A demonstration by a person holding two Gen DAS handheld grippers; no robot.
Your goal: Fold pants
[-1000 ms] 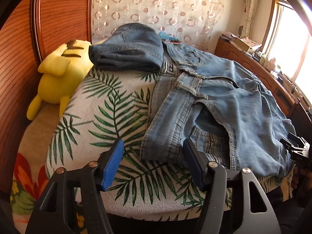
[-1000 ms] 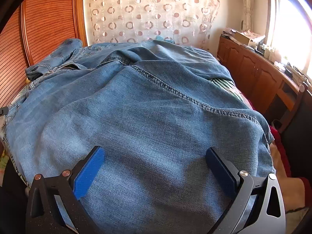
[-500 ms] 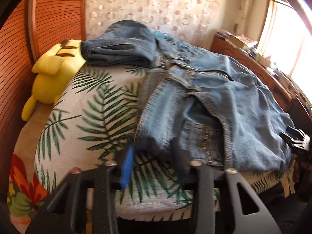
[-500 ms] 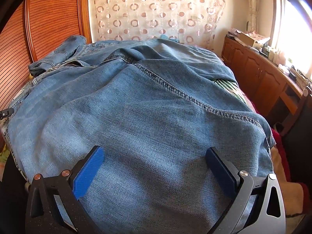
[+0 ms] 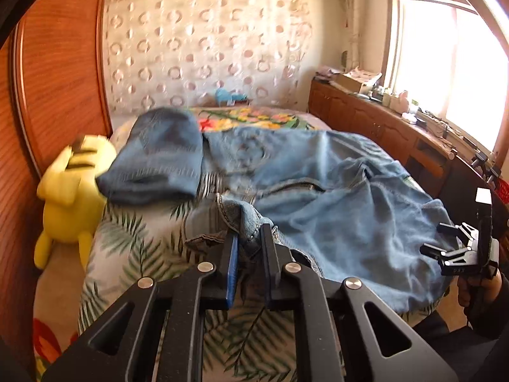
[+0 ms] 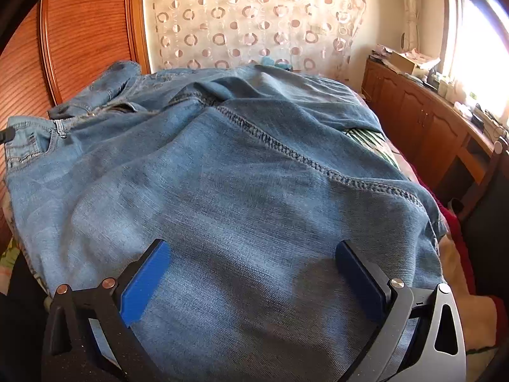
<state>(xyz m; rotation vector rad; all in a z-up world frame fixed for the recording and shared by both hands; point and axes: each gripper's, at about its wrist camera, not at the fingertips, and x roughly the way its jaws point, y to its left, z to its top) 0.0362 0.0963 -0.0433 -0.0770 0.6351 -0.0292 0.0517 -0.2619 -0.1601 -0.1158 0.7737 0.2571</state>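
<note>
Light blue denim pants lie spread across a leaf-print bed, their waistband corner pinched and raised by the left hand-held gripper, whose jaws have just closed, apparently to start a fold, while the right hand-held gripper hovers wide open over a leg
</note>
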